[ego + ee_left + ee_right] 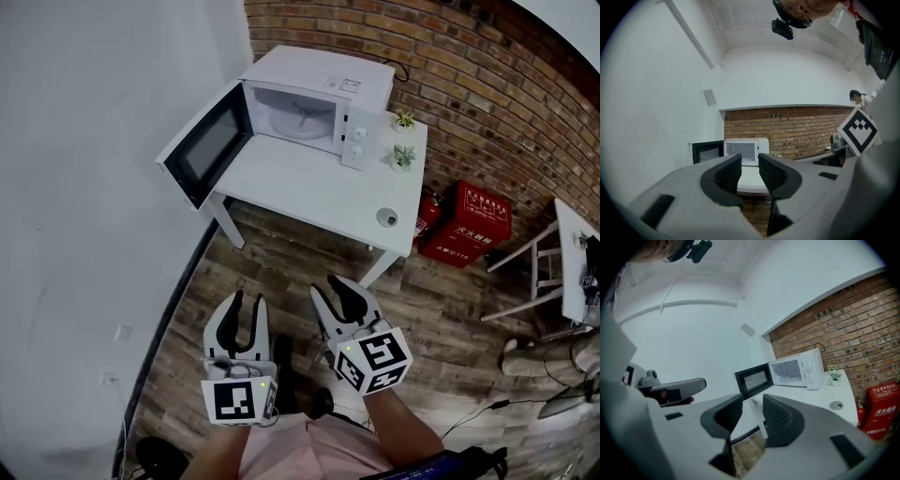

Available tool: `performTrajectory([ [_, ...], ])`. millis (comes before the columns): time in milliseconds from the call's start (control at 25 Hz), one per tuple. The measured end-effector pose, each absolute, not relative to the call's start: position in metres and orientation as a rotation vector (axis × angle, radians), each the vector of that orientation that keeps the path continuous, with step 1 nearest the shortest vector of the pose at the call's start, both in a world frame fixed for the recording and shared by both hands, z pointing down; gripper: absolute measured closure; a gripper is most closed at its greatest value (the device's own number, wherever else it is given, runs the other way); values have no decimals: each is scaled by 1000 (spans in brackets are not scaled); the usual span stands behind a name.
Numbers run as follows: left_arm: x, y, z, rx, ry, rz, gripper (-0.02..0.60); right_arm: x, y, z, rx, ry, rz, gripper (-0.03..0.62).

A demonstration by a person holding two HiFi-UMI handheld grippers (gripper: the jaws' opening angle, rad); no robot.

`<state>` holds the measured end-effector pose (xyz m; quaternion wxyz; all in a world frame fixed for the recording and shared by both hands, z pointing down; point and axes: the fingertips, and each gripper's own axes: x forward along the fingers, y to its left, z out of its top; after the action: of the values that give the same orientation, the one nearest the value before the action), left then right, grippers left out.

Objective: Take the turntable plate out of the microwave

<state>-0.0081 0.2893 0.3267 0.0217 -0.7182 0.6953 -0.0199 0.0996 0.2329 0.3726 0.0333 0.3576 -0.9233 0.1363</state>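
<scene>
A white microwave [319, 80] stands at the back of a white table [309, 187], its door [206, 145] swung wide open to the left. Inside the cavity lies the pale round turntable plate [302, 124]. My left gripper [246, 298] and right gripper [330, 286] hover side by side over the wooden floor, well short of the table. Both are open with nothing between the jaws. In the left gripper view, the left gripper [750, 157] points level at the distant microwave [745, 151]. In the right gripper view, the microwave [797, 369] sits right of the right gripper [752, 399].
Two small potted plants [403, 120] stand right of the microwave, and a round cable grommet [386, 217] sits near the table's front right corner. Red fire-extinguisher boxes [478, 220] stand on the floor against the brick wall. A white wall runs along the left.
</scene>
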Motion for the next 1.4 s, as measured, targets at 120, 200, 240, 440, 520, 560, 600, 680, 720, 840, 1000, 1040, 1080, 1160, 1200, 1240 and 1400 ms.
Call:
performTrajectory([
  [120,-31,250,333,-2262,2136,-57,468,78,198,381,1119,-2814,429,457],
  [200,-46,223,331,-2284,2111,-54,468,65,173,384,1146,-2794,439,457],
  [240,-54,210,329,-2292,2096,-48,468,58,161,383,1163,-2785,438,457],
  [440,-91,151,313,-2315,2027,-8,468,24,105,367,1237,-2779,399,461],
  [520,-102,132,304,-2320,1997,9,468,13,87,357,1265,-2784,375,462],
  [560,-107,123,300,-2322,1981,19,468,8,78,352,1279,-2787,362,464],
  [600,-111,116,296,-2324,1966,27,471,3,70,347,1290,-2790,351,464],
  [680,-118,102,289,-2328,1945,39,471,-4,57,340,1309,-2795,333,465],
  [720,-121,97,288,-2330,1938,43,470,-7,51,338,1317,-2795,328,466],
  [840,-125,83,291,-2350,1922,40,471,-11,36,337,1346,-2787,330,468],
  [1000,-128,66,304,-2390,1920,2,474,-11,20,346,1369,-2760,370,468],
  [1040,-128,62,308,-2401,1921,-11,474,-11,17,349,1374,-2754,382,470],
  [1080,-127,57,312,-2412,1920,-22,474,-10,13,352,1380,-2748,393,470],
  [1160,-126,46,321,-2430,1917,-43,474,-9,2,361,1392,-2736,418,470],
  [1200,-125,40,325,-2439,1914,-53,474,-8,-4,366,1397,-2730,431,470],
  [1240,-125,33,330,-2449,1911,-62,474,-7,-10,371,1403,-2723,444,470],
  [1400,-122,0,343,-2484,1886,-98,474,-7,-43,386,1420,-2707,486,470],
])
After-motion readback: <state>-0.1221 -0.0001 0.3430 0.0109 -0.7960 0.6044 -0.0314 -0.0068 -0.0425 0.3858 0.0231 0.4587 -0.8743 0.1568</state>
